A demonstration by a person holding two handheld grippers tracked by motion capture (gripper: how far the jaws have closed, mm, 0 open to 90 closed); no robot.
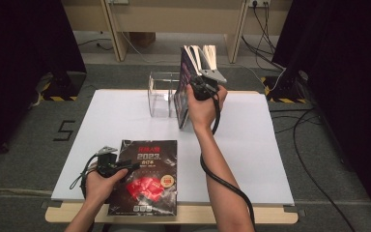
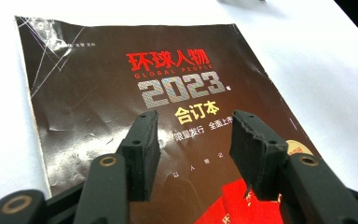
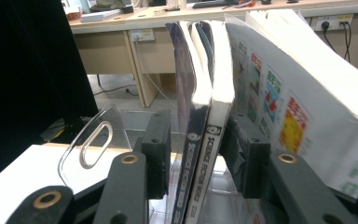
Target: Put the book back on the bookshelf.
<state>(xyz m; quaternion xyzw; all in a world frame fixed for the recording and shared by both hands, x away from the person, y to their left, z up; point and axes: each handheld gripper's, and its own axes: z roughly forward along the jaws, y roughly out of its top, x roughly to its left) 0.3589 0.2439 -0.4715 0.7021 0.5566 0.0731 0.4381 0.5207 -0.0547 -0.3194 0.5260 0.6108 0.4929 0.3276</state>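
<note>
Clamped upright magazines [image 1: 187, 87] with right gripper [image 1: 204, 87] beside clear acrylic rack [image 1: 159, 94], unfiled. Left gripper [image 1: 113, 166] gaped above flat dark-covered magazine [image 1: 147, 176], ungrasped.

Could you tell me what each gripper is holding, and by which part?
The right gripper straddles the spines of upright magazines; whether it grips cannot be told. The left gripper holds nothing.

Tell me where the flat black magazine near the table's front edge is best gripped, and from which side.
Probably the near edge of the black magazine, which overhangs the table front; jaws could close above and below it. It lies flat elsewhere. The left gripper hovers open above its cover.
</note>
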